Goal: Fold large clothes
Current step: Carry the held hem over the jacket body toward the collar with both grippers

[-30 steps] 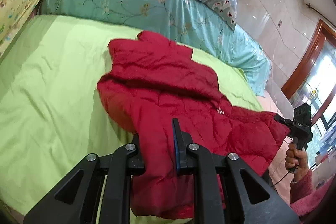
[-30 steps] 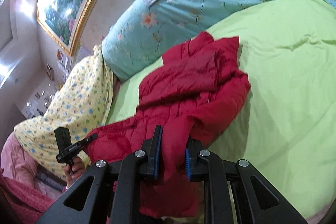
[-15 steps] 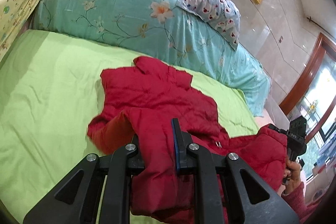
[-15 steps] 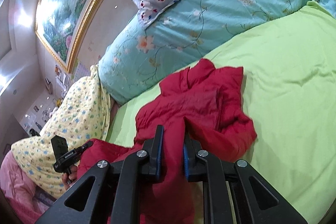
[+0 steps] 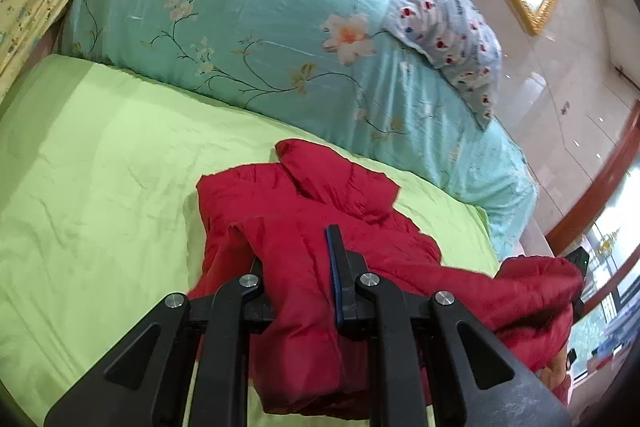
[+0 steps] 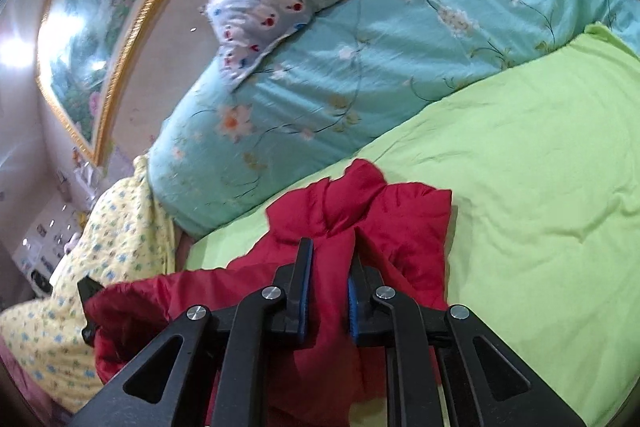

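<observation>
While the puffy, quilted red jacket (image 5: 320,211) lies crumpled low in the frame on the smooth lime-green bed sheet (image 5: 100,163), both the left gripper (image 5: 296,267) and the right gripper (image 6: 330,267) have their jaws clamped narrow on bunched folds of it. Behind, toward the upper frame, a bulky turquoise floral quilt (image 5: 240,19) carries a small patterned pillow (image 5: 444,27). A yellow printed cloth (image 6: 116,227) drapes at lower left in the right wrist view.

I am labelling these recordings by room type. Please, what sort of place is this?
Most likely a home bedroom. A bed with a light green sheet fills the view, a rolled turquoise floral quilt and a small patterned pillow lie at its far side, and a gold-framed landscape painting hangs on the wall.
</observation>
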Demonstrator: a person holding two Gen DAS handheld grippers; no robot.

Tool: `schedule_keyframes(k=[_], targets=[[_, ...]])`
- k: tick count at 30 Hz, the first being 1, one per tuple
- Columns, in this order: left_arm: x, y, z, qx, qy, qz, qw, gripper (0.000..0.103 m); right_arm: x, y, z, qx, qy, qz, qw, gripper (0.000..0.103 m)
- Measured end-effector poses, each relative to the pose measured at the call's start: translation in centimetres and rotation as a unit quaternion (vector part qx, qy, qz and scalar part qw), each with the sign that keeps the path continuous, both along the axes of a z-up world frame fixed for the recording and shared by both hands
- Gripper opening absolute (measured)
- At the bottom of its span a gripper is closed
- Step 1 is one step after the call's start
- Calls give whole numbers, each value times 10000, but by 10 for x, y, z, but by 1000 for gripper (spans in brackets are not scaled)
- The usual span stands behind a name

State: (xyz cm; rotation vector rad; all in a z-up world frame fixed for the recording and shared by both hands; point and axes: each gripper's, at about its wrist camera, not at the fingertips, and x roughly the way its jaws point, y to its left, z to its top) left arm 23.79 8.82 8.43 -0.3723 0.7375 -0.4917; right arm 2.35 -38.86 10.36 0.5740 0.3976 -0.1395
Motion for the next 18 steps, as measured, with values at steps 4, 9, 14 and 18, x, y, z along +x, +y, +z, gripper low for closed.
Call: schedule_keyframes(k=[4,9,14,18], targets=[[31,-7,-9,100,105,66,9999,14,29,-18,-5,37,140,-172,9997,13],[69,-15,-27,235,289,190,9991,15,61,-40,-18,171,345,-378,9985,13],[102,-23,-49,449,482,392,9971,15,86,-61,-34,235,525,-672,9961,13],[130,-28,-71,489,691,486,9952,15,106,-73,-49,251,656,-880,9936,13]])
